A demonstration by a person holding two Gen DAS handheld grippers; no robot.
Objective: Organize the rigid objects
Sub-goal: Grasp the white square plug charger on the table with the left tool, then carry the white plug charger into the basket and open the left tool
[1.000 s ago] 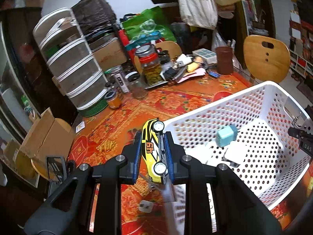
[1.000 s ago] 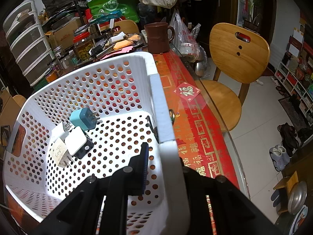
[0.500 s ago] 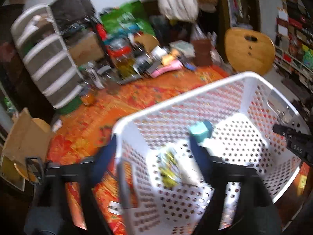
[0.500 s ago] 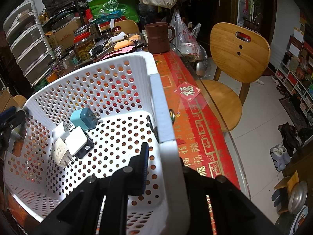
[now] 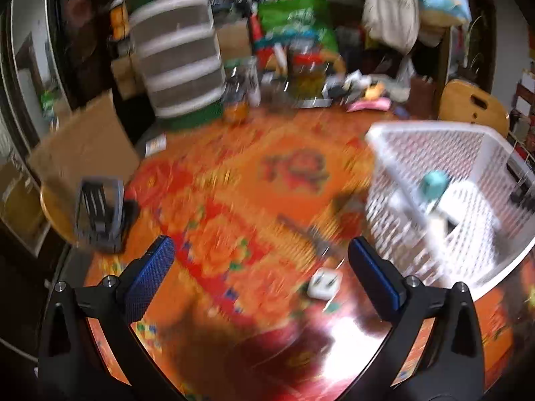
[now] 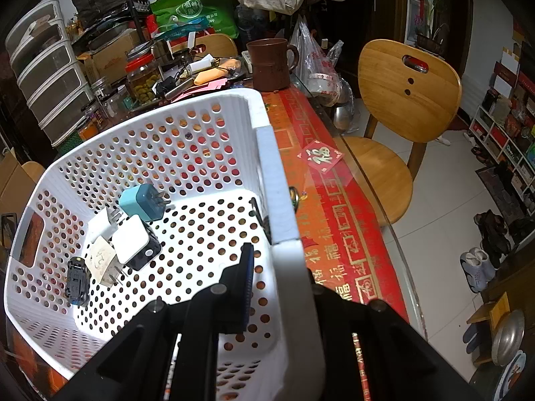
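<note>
The toy car (image 6: 77, 280) lies wheels-up on the floor of the white basket (image 6: 267, 153), at its near-left corner, just beside the white plugs (image 6: 130, 244) and the teal plug (image 6: 142, 202). The right gripper (image 6: 277, 267) is clamped on the basket's right rim. Left of the basket, the left gripper (image 5: 260, 267) hangs over the orange tablecloth (image 5: 234, 200), jaws opening with nothing between them, a white plug (image 5: 324, 286) lying beyond.

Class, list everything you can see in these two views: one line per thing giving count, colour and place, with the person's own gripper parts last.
basket: one, white, on the table.
plug adapters: four, teal, white and black-and-white, inside the basket.
toy car: one, underside up, basket corner.
white adapter: one, on the tablecloth.
mug: one, brown, behind the basket.
chair: one, wooden, beside the table.
left gripper: opening, nothing between its jaws.
right gripper: shut on the basket wall.
</note>
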